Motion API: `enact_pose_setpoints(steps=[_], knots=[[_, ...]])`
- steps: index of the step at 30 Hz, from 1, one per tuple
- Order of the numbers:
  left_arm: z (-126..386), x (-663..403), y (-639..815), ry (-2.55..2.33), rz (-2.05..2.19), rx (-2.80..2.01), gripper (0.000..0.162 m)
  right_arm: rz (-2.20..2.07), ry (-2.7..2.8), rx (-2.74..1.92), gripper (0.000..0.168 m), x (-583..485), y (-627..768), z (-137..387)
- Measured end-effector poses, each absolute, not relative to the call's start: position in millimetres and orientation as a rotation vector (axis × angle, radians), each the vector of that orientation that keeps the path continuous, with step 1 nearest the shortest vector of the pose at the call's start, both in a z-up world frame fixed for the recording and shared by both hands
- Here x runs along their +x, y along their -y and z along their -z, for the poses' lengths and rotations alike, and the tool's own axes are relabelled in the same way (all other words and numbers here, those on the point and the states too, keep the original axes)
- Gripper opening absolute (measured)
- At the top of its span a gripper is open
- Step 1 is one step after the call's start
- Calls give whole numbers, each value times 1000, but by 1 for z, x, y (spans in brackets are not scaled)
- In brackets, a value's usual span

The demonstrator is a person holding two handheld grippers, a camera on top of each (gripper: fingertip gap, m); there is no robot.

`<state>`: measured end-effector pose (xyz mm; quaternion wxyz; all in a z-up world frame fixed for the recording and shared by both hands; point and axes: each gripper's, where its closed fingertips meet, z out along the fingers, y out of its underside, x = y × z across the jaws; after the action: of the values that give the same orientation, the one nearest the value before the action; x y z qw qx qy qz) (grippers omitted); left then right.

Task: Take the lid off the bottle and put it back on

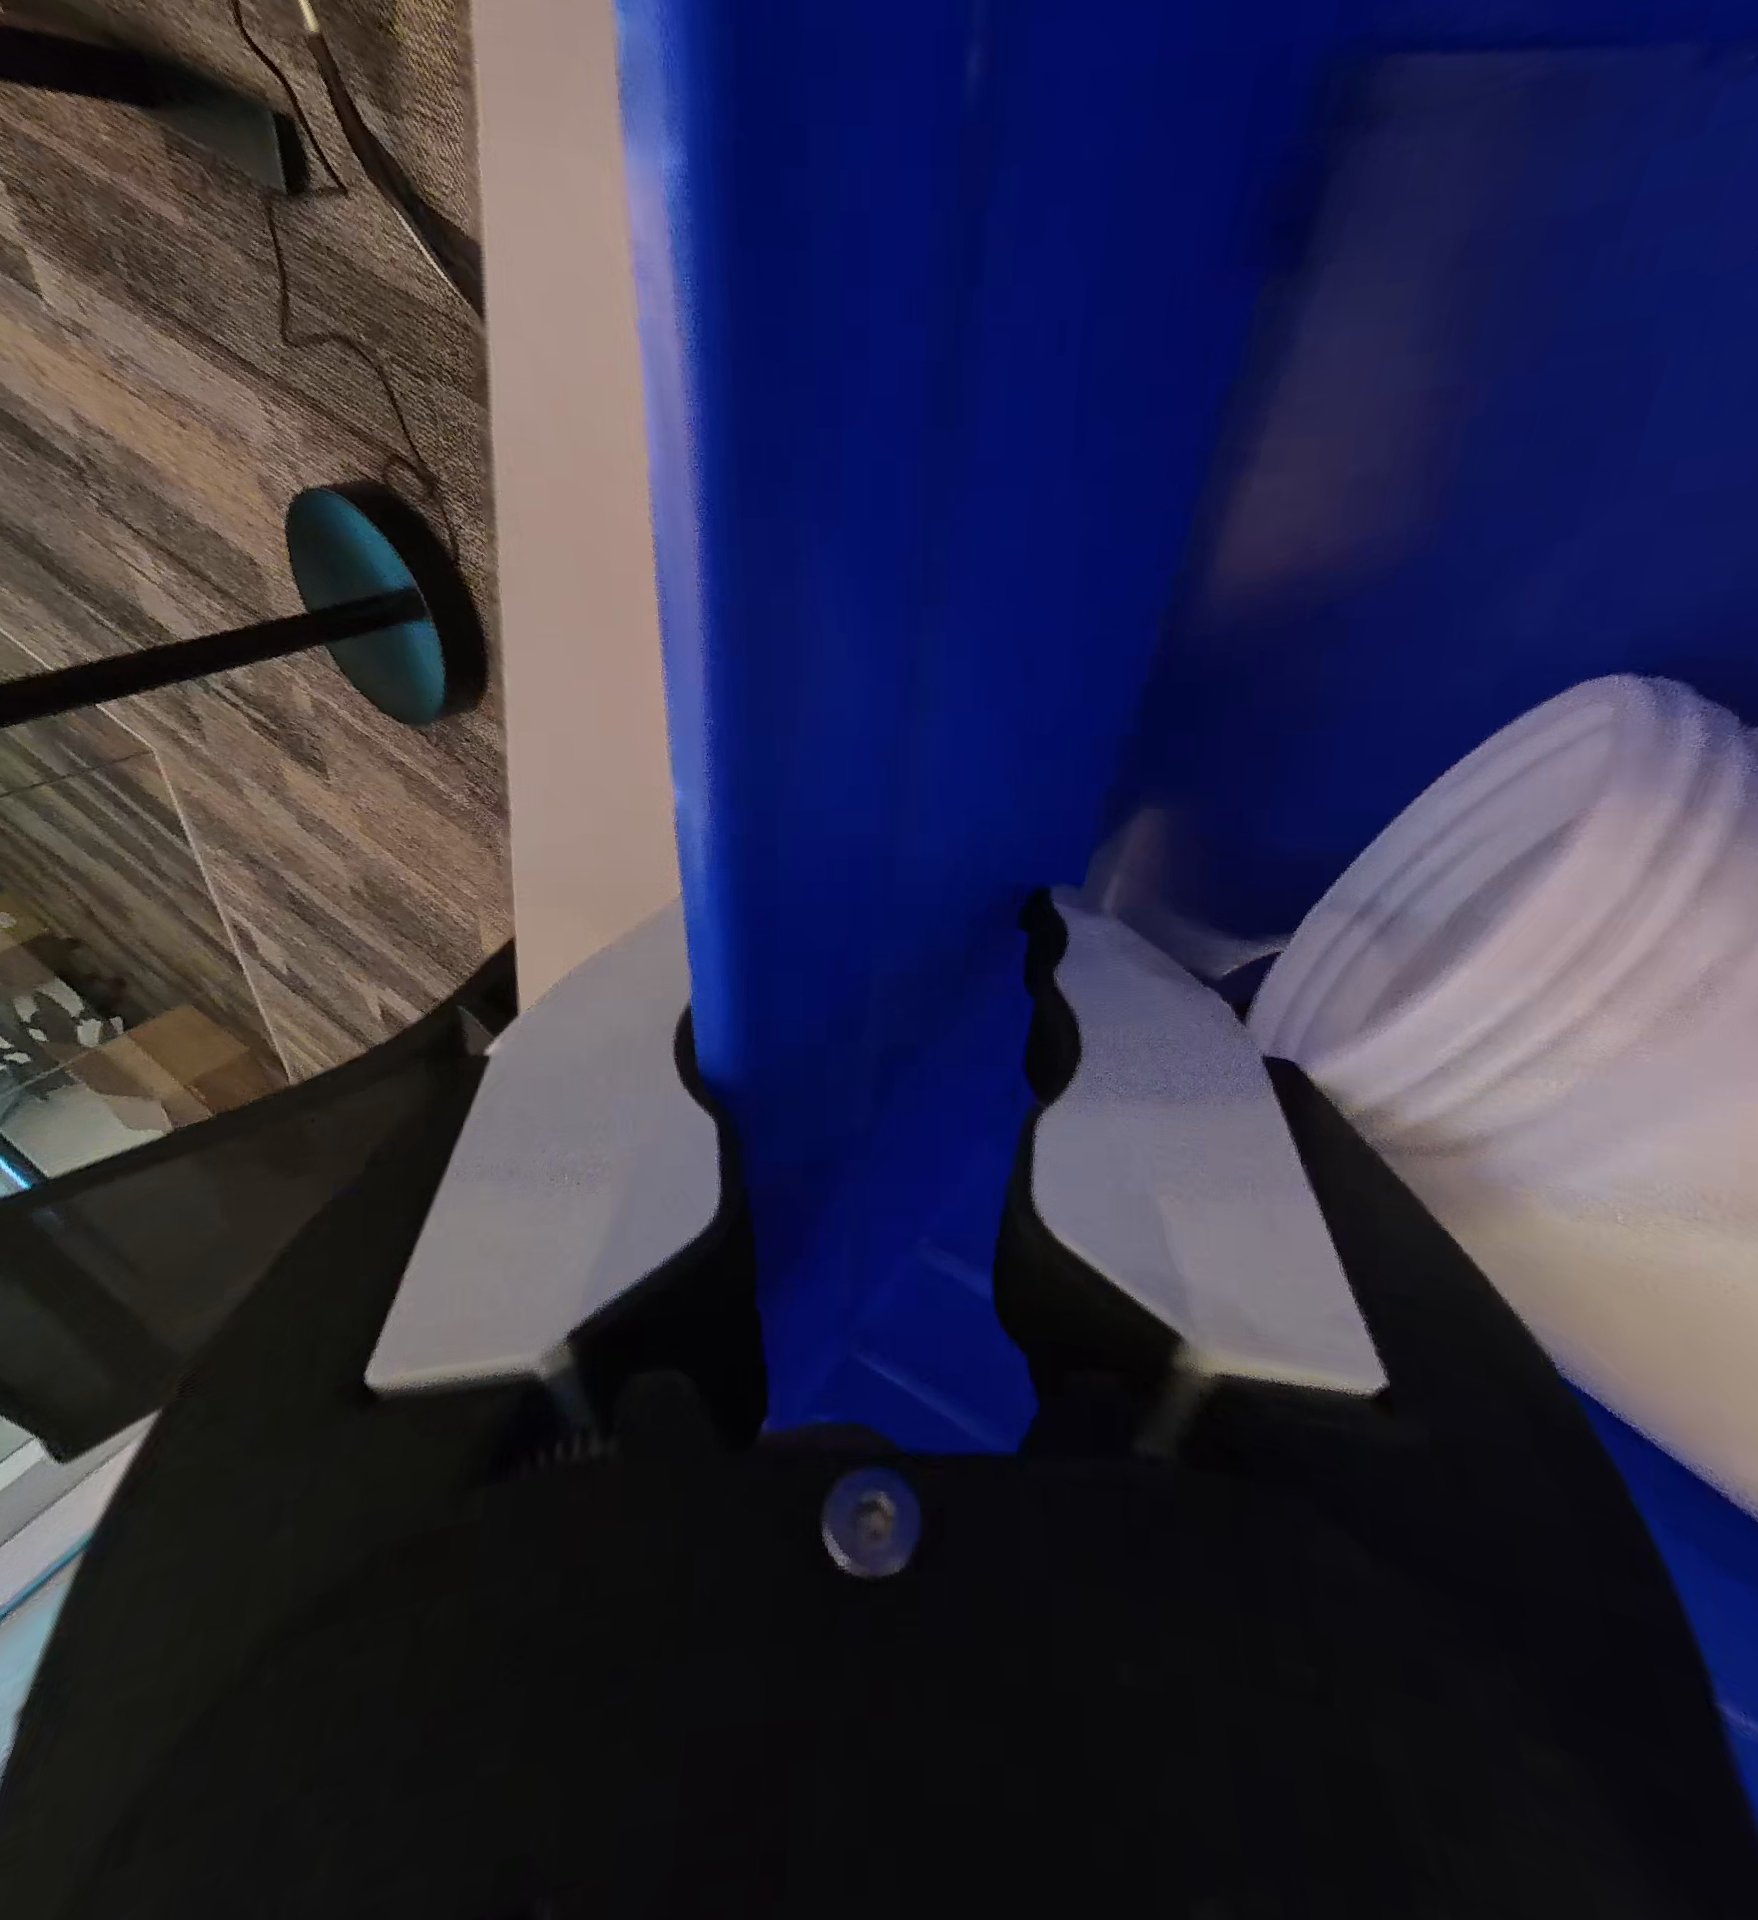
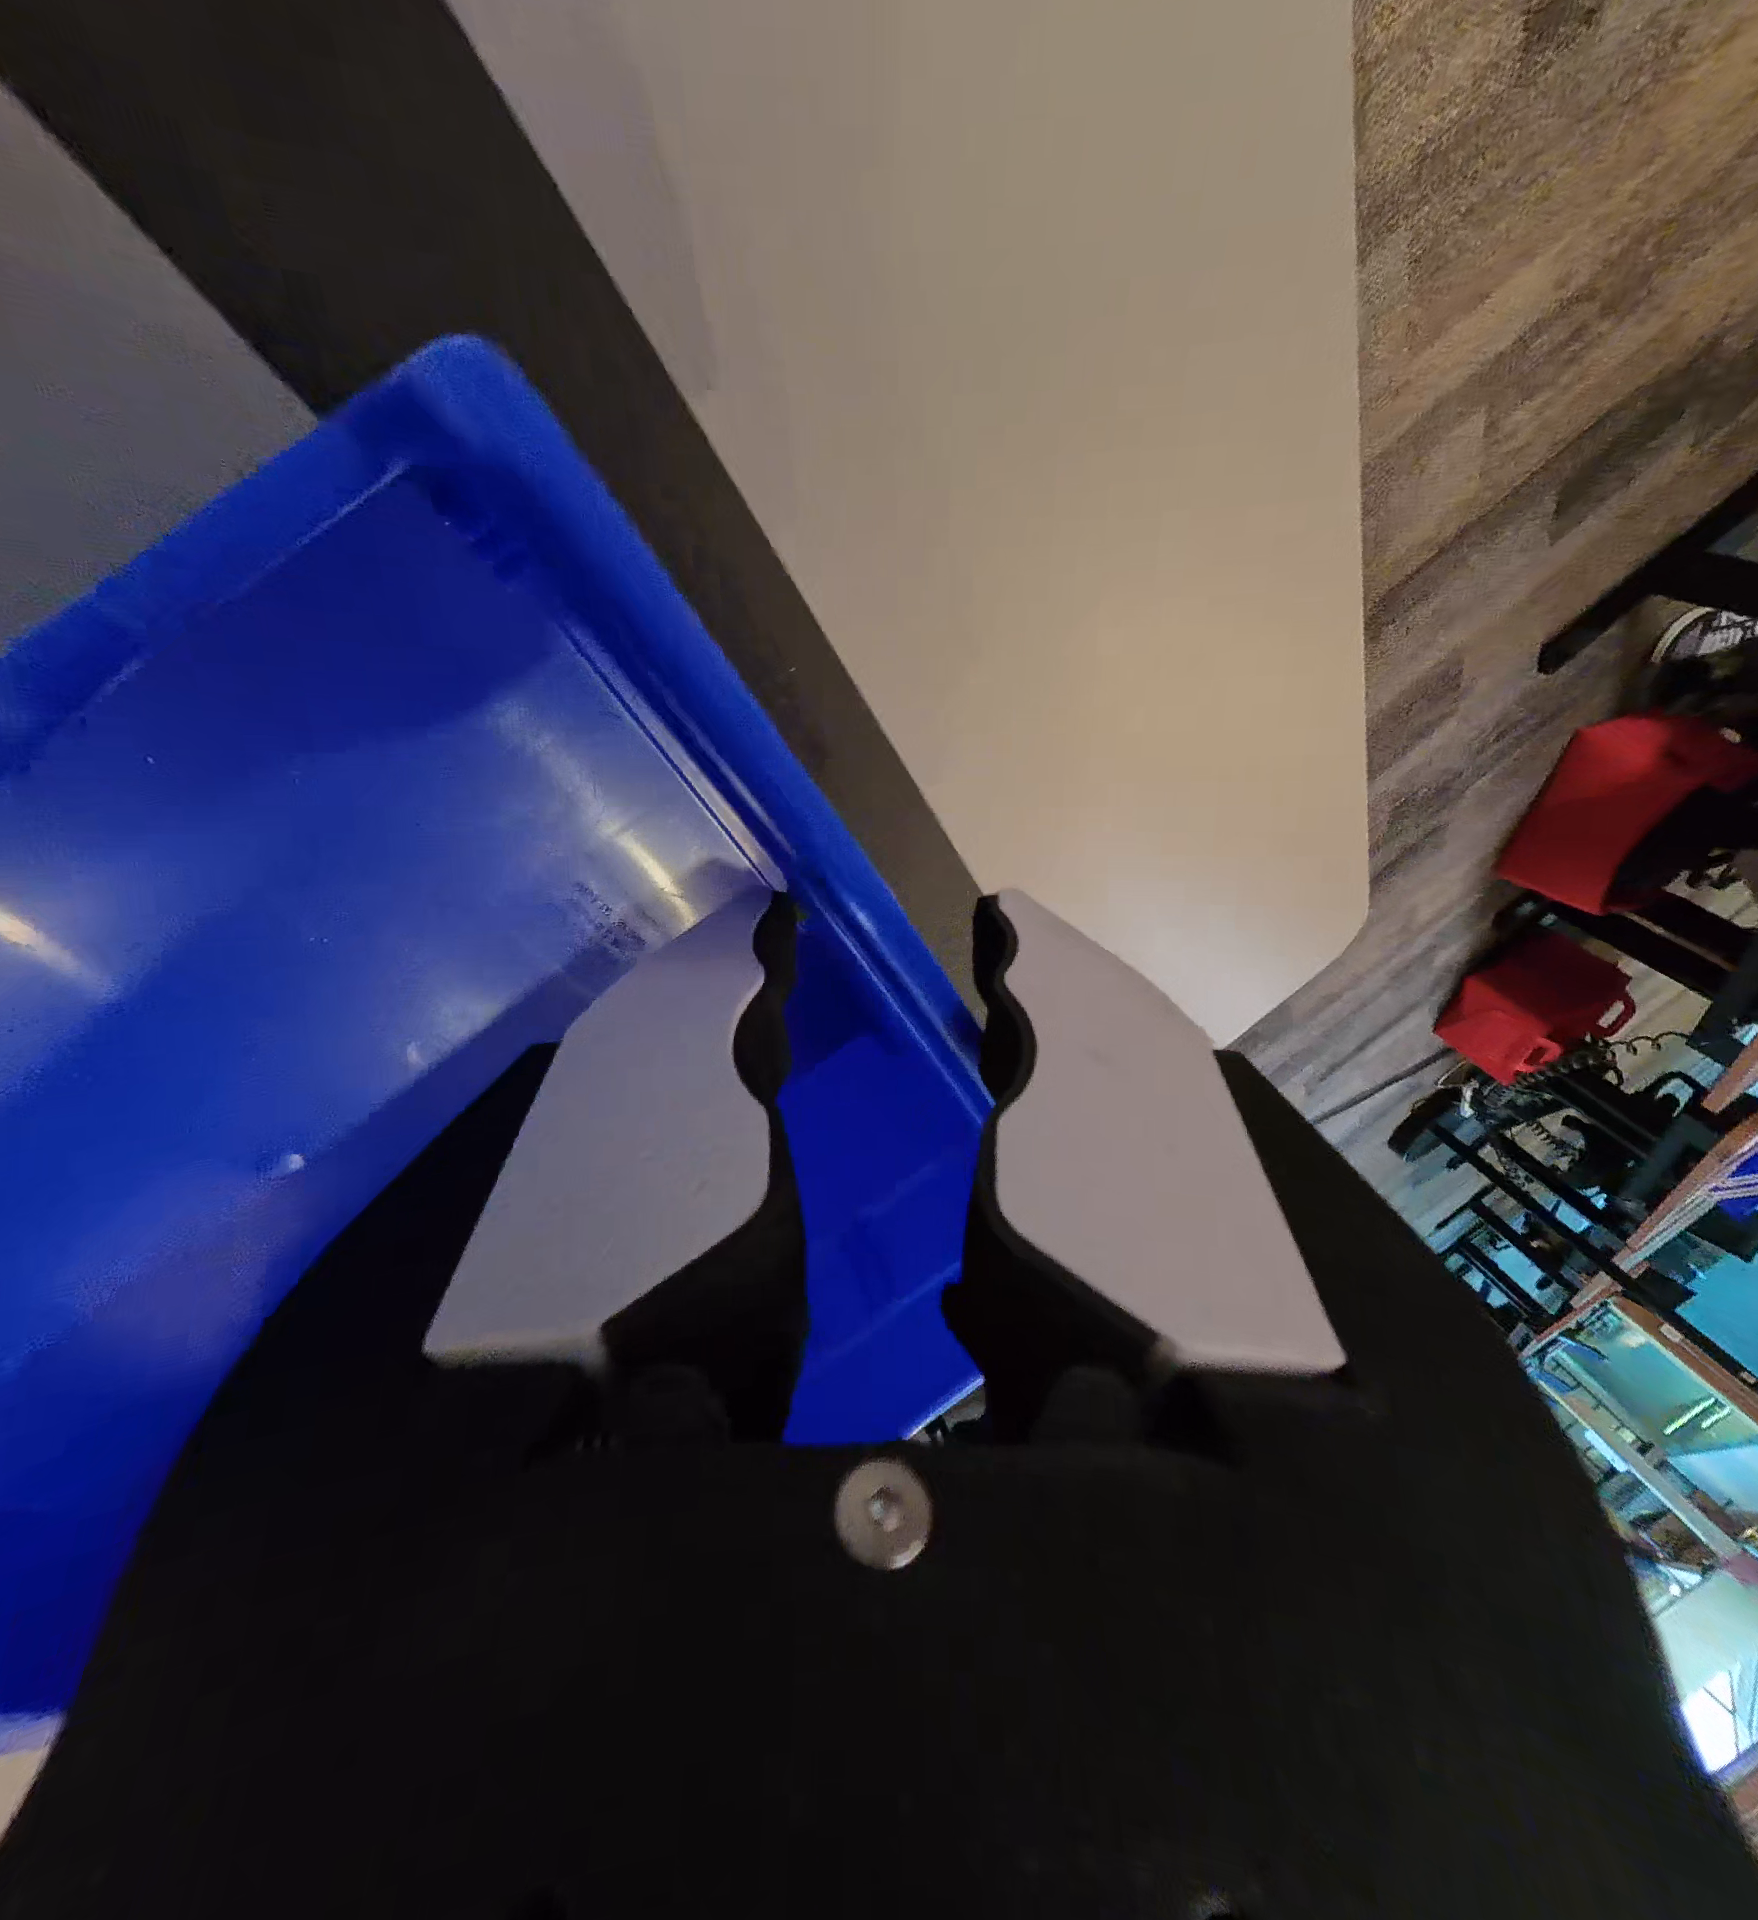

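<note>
- Bottle [image 1: 1581, 1039] lies on its side inside a blue bin [image 1: 906, 520], its threaded neck bare and mouth open, so my guess is the lid is already off and the refitting half of the task is what remains.
- No lid shows in either view; where it sits I cannot tell.
- Left gripper [image 1: 870, 987] has its fingers astride the bin's wall, one outside and one inside, with the wall filling the gap; whether they actually press on it I cannot tell.
- From that gripper the bottle sits at about three o'clock, its neck just beside the inner finger and seemingly brushing it, though blur hides any contact.
- Right gripper [image 2: 885, 977] likewise straddles the bin's rim at another edge, fingers parted a little, nothing else between them; the bottle is out of its view.
- Next move, as I judge it, calls for one gripper to leave the bin and find the lid, the other to steady the bottle so the threads can meet squarely.
</note>
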<state>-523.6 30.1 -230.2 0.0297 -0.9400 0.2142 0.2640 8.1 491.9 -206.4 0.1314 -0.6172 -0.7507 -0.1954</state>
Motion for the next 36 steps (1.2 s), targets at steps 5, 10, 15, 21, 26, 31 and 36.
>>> enact_pose_setpoints(steps=[5,10,15,21,26,31,36], knots=[[230,-534,-50,-712,-859,-2862,59,572,2175,-1751,34,-5,-501,207],[230,-540,-66,-745,-894,-2841,61,579,2157,-1765,35,-13,-507,207],[230,-542,-77,-787,-908,-2810,62,577,2116,-1795,36,-18,-515,207],[230,-543,-87,-832,-930,-2773,64,582,2108,-1790,36,-21,-519,208],[230,-544,-94,-852,-946,-2775,66,587,2089,-1784,37,-24,-522,208],[222,-545,-92,-765,-984,-2846,72,562,2074,-1691,43,-25,-522,207],[179,-552,-77,-501,-1006,-2763,89,450,1899,-1692,67,-23,-511,177]])
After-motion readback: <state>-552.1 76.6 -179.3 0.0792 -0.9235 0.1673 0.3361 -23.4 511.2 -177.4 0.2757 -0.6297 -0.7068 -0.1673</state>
